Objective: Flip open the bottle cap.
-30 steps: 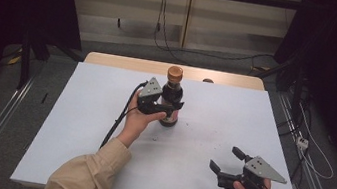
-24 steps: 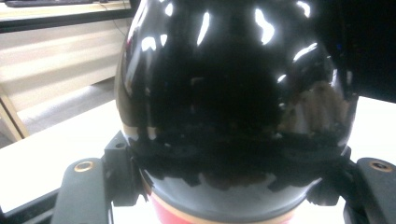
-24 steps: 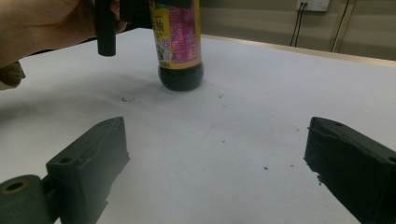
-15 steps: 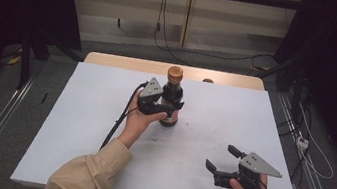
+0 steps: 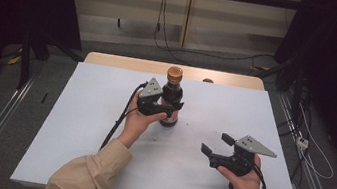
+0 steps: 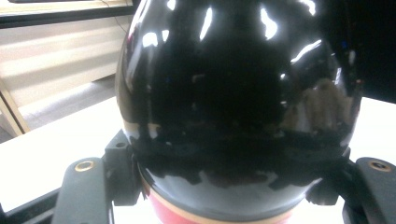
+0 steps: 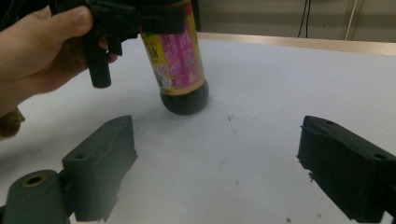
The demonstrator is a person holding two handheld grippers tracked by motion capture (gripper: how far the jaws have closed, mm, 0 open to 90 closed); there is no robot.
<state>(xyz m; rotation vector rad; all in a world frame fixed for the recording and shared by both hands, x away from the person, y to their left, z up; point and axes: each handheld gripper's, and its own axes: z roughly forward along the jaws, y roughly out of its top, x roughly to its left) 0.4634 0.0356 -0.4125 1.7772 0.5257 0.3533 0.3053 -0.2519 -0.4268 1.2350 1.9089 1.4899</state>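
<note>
Nearest to us, our right gripper [image 5: 216, 143] sits low over the white table [image 5: 76, 126], at the near right. Its 2 jaws stand wide with nothing between them; they have just been closing a little, though a broad gap remains. Compared with 1 second ago, this gripper has shifted left and slightly away from us, toward the middle of the table, and its own view now looks straight at the bottle [image 7: 180, 70]. We read that as the start of an approach: the free hand is coming in to work on what the other hand steadies, perhaps the orange cap [image 5: 175, 72].

Farther off, near the table's centre, our left gripper [image 5: 167, 107] has not moved. Its jaws are clamped on the bottle's dark body, above the pink label, and in the left gripper view the glossy black glass bulges right between them. The bottle stands upright with its base on the table. The grip looks firm, so the bottle is ready for the second hand.
</note>
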